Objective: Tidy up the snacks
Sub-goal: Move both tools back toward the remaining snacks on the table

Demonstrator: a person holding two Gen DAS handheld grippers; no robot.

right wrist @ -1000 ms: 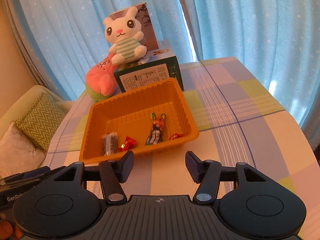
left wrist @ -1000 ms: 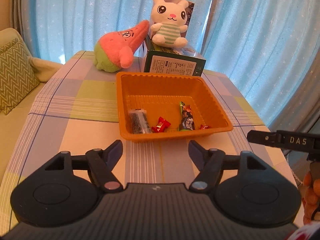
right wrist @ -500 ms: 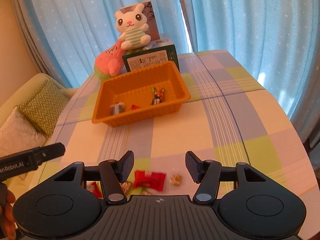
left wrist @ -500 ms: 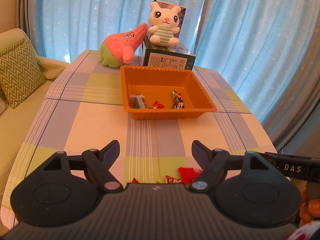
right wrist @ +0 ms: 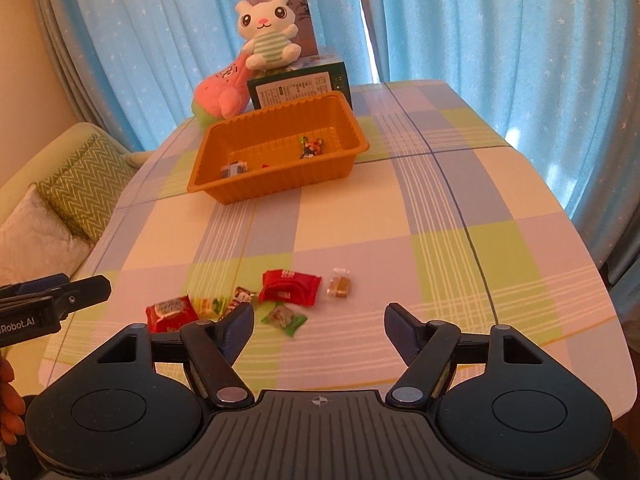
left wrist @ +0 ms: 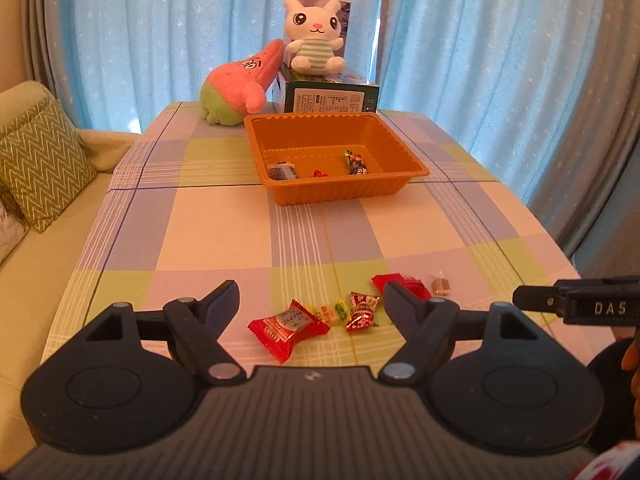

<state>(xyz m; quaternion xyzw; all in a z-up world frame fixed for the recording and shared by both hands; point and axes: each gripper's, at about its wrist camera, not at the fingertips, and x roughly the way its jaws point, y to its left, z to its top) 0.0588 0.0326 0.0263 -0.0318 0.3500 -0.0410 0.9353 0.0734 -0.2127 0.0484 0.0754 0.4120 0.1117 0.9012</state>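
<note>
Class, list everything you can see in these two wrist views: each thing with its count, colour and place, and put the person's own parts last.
Orange tray: one, far half of the table.
Snacks in tray: at least three, dark and red, on its floor.
Loose snacks: six, red, green, yellow and brown wrappers, near edge of the table.
Checked tablecloth: one, pastel blue, green and cream, covers the table.
Green box: one, behind the tray.
Rabbit plush: one, white with striped shirt, sits on the box.
Pink plush: one, pink and green, leans on the box.
Cushion: one, green zigzag, on the sofa at the left.
Curtains: blue, starred, behind.
Left gripper: black, open, empty.
Right gripper: black, opening, empty.
</note>
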